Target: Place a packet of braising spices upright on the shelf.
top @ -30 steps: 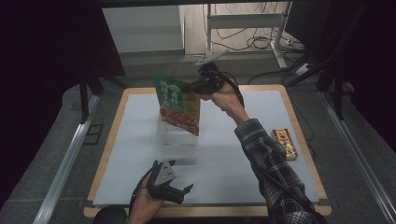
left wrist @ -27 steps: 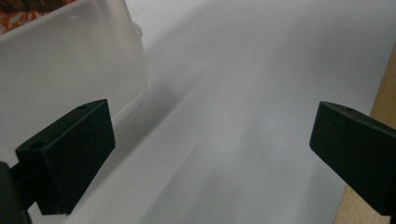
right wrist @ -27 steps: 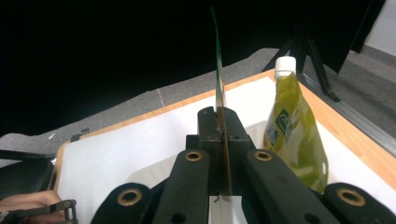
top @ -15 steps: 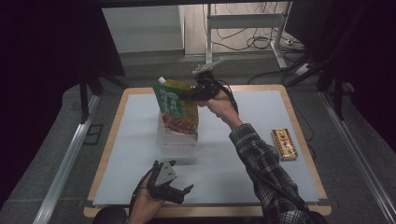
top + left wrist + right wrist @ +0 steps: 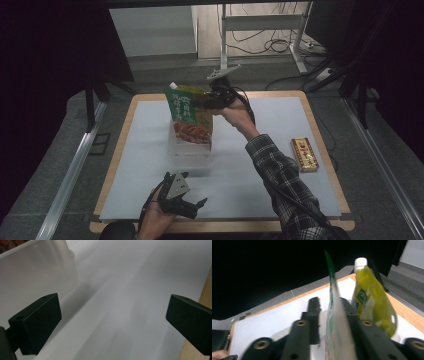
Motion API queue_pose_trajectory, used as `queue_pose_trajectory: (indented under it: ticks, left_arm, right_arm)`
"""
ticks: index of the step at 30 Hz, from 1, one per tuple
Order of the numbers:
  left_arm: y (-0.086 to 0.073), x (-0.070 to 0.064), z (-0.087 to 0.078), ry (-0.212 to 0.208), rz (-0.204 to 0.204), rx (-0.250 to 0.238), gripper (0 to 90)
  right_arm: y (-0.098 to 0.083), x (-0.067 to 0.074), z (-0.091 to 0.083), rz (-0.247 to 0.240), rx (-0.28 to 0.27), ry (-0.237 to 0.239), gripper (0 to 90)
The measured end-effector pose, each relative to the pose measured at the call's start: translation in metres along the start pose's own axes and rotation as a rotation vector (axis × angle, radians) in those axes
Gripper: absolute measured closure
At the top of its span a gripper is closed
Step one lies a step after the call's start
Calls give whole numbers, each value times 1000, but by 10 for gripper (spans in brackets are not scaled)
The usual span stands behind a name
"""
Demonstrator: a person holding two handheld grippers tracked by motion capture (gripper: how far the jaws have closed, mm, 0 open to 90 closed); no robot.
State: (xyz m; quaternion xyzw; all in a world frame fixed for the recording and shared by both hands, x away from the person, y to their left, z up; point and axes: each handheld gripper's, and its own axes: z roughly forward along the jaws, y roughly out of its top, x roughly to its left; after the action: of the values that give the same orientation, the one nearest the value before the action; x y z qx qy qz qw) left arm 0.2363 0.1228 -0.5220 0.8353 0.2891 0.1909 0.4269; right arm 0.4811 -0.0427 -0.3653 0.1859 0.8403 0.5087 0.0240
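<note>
The right gripper [image 5: 207, 102] has lowered the green packet [image 5: 190, 120] into the clear box [image 5: 192, 150] and its fingers have just been opening, the packet between them and seemingly released, while the left gripper [image 5: 192, 206] waits with fingers wide over the bench [image 5: 260, 165].

The green pouch [image 5: 331, 315] is blurred edge-on; the clear box [image 5: 37, 275] is cut off at ten o'clock.

Green flat pouch [image 5: 190, 116] upright in the clear box [image 5: 191, 151], beside a yellow spouted pouch [image 5: 372, 302].
</note>
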Motion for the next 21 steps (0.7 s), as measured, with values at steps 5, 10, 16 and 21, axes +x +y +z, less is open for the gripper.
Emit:
queue_pose_trajectory:
  ticks: [5,10,16,21]
  left_arm:
    - [0,0,0,1,1,1,0]
    - [0,-1,1,2,3,2,0]
    - [0,-1,1,3,5,3,0]
    - [0,-1,1,4,6,4,0]
  right_arm:
    - [-2,2,-7,-18,7,-43,536]
    - [-5,3,-13,-32,35,-96,420]
    - [-11,2,-21,-22,42,-121,354]
    - [-16,5,-26,-33,50,-138,318]
